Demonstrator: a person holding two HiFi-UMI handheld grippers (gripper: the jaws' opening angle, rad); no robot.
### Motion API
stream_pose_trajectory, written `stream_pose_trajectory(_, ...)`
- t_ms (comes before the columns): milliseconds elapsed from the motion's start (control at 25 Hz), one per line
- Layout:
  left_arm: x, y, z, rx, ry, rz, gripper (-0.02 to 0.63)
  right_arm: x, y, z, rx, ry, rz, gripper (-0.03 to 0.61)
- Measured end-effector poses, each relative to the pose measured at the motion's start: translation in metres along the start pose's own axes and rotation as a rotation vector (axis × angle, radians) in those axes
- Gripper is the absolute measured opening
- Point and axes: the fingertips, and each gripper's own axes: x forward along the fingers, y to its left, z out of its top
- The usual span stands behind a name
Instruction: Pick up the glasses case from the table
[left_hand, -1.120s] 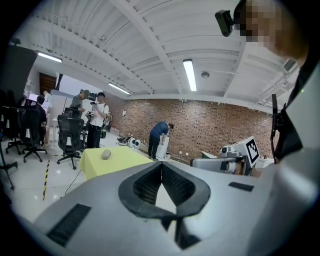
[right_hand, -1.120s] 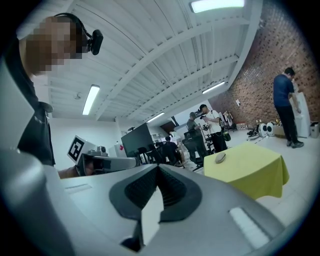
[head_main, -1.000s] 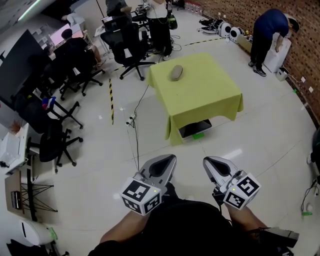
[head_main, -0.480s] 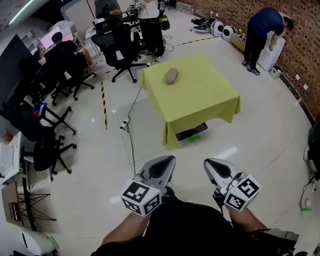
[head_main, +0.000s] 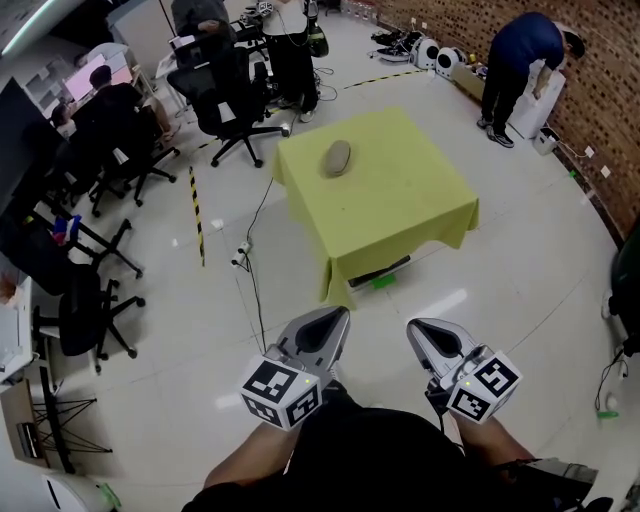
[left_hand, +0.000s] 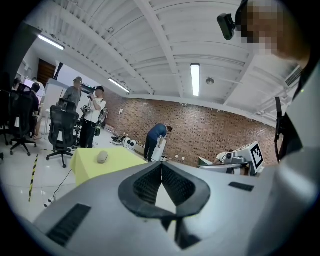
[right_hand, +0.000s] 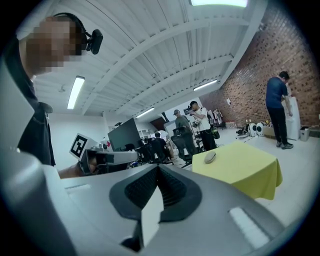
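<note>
Office floor (head_main: 520, 290), left gripper (head_main: 337, 315) and right gripper (head_main: 416, 325) jaws closed, empty

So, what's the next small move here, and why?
Probably step closer to the yellow-covered table: the glasses case lies toward its far left corner, well out of reach of the left gripper and right gripper, both held low by the person's body, jaws together and empty. Opening a gripper can wait until the case is near.
</note>
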Motion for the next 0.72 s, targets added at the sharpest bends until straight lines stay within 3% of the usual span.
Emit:
stream_pose_trajectory(360,0.026,0.059,0.028,0.003,-0.004,-0.009,0.008,0.059,-0.023,0.023,-0.005,-0.001,-0.011,0.002)
stream_pose_trajectory(720,0.052,0.12,0.059,0.004,-0.015,-0.073,0.008,0.12,-0.043,0.048,-0.014,-0.009,-0.075,0.002)
